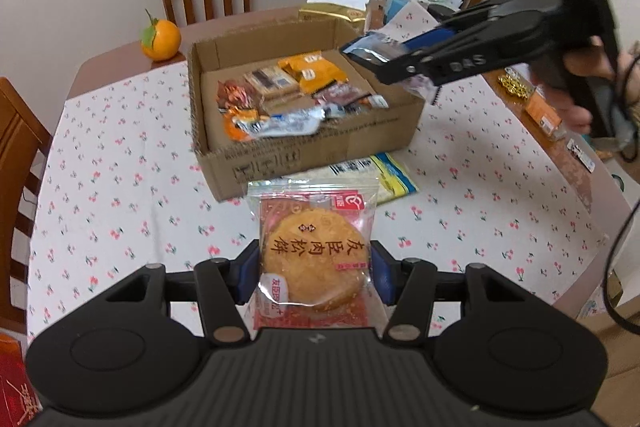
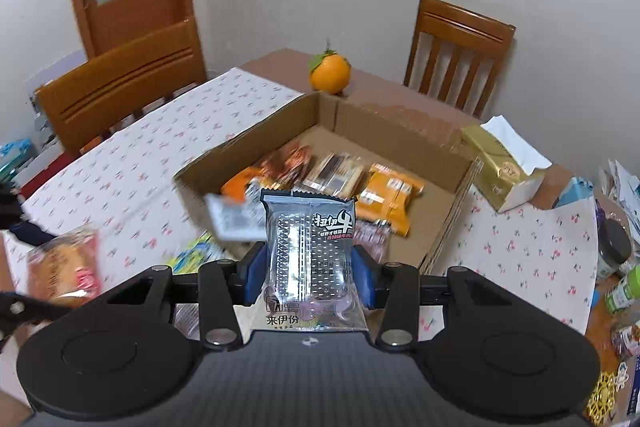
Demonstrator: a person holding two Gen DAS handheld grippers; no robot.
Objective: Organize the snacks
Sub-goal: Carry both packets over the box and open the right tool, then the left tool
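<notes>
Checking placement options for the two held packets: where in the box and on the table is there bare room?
Inside the cardboard box, bare floor lies along its far wall and the right side, beyond the orange packet. The near-left is crowded. The tablecloth left of the box lies bare up to the orange. The table's right edge is cluttered.

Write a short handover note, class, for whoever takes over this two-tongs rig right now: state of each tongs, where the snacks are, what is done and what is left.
Left tongs: shut on a meat-floss cake packet, held above the tablecloth, short of the cardboard box.
Right tongs: shut on a silver-blue snack packet, held over the box's near edge.
Done: several wrapped snacks already lie in the box, including an orange packet.
Left: drop both held packets into the box. A yellow-blue packet lies on the cloth beside the box; an orange sits behind the box, and further small items lie along the table's right edge.
</notes>
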